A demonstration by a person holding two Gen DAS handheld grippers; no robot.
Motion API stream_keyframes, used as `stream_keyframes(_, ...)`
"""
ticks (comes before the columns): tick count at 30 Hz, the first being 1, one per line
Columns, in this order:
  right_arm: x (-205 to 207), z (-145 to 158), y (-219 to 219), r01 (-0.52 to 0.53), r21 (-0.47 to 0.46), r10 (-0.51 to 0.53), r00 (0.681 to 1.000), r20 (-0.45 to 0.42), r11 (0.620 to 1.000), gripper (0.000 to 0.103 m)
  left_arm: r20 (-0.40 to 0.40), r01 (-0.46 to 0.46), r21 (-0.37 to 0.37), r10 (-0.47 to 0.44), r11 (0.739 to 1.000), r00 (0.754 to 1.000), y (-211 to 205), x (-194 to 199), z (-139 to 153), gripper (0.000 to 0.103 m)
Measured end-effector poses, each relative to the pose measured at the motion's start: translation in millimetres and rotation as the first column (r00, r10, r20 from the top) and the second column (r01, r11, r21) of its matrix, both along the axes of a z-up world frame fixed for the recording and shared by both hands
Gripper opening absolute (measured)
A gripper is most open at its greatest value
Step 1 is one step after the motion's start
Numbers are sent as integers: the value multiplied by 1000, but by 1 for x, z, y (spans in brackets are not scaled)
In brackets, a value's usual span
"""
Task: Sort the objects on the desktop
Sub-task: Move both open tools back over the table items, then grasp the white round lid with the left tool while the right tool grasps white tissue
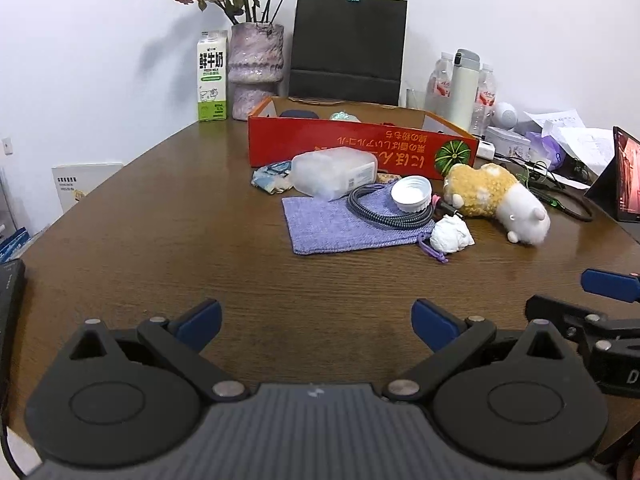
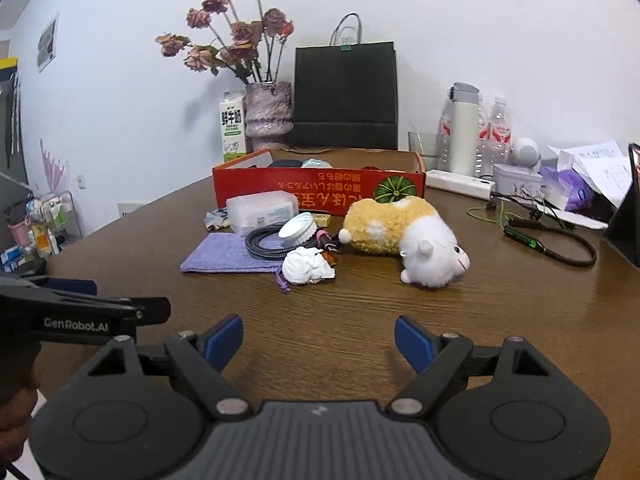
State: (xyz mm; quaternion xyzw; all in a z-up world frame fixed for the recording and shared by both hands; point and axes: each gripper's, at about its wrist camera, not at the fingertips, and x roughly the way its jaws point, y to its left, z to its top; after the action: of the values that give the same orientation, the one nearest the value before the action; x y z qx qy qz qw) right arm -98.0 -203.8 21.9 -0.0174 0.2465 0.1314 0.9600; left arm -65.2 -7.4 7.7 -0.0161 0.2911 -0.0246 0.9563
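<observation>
A pile of loose objects lies mid-table before a red cardboard box (image 1: 360, 148) (image 2: 320, 192): a yellow and white plush toy (image 1: 496, 200) (image 2: 404, 236), a crumpled white tissue (image 1: 452, 236) (image 2: 306, 266), a purple cloth pouch (image 1: 336, 224) (image 2: 228, 254), a coiled grey cable (image 1: 384, 212) (image 2: 268, 244), a white lid (image 1: 412, 194) (image 2: 296, 230) and a clear plastic box (image 1: 334, 174) (image 2: 260, 210). My left gripper (image 1: 316, 324) is open and empty, well short of the pile. My right gripper (image 2: 318, 340) is open and empty, also short of it.
Behind the box stand a milk carton (image 1: 212, 76), a vase of dried flowers (image 1: 256, 72) and a black paper bag (image 1: 346, 46). At the right are bottles, a white flask (image 2: 464, 132), a power strip (image 2: 460, 184), cables, papers and a tablet (image 1: 626, 176).
</observation>
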Motion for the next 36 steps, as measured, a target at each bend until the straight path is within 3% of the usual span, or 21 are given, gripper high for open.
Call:
stream_keyframes(7, 54, 4, 15, -33, -4, 33, 997, -64, 999, 68, -5, 25, -31, -25, 999, 1000, 7, 34, 13, 89)
stream_keyframes(10, 83, 2, 21, -37, 1, 37, 994, -103, 999, 57, -29, 42, -44, -43, 998, 999, 5, 60, 19, 71)
stream_keyframes(12, 102, -1, 24, -38, 9, 39, 991, -125, 999, 55, -9, 90, -56, -91, 994, 996, -2, 78, 25, 68)
stream_keyframes(15, 122, -6, 29, -51, -1, 51, 989, -142, 999, 42, 19, 158, -63, -157, 985, 987, -17, 105, 31, 66)
stream_keyframes(17, 127, -10, 27, -46, 16, 48, 988, -148, 999, 21, -30, 218, -83, -221, 972, 975, -30, 128, 29, 66)
stream_keyframes(20, 127, -11, 15, -26, 39, 32, 988, -149, 999, 21, -86, 260, -128, -271, 957, 959, -48, 156, 20, 64)
stream_keyframes(23, 123, -10, 2, 4, 38, 2, 989, -151, 999, 21, -153, 230, -170, -256, 958, 954, -56, 175, 6, 42)
stream_keyframes(28, 114, -10, -22, 35, 84, -21, 987, -161, 996, 21, -126, 213, -217, -244, 953, 961, -52, 170, 4, 40)
stream_keyframes(33, 109, -11, -30, 32, 103, -19, 992, -128, 994, 21, -69, 190, -229, -210, 955, 975, -43, 146, 27, 40)
stream_keyframes(36, 102, -6, -28, 30, 103, -18, 993, -114, 994, 21, -45, 189, -173, -200, 967, 979, -38, 122, 34, 40)
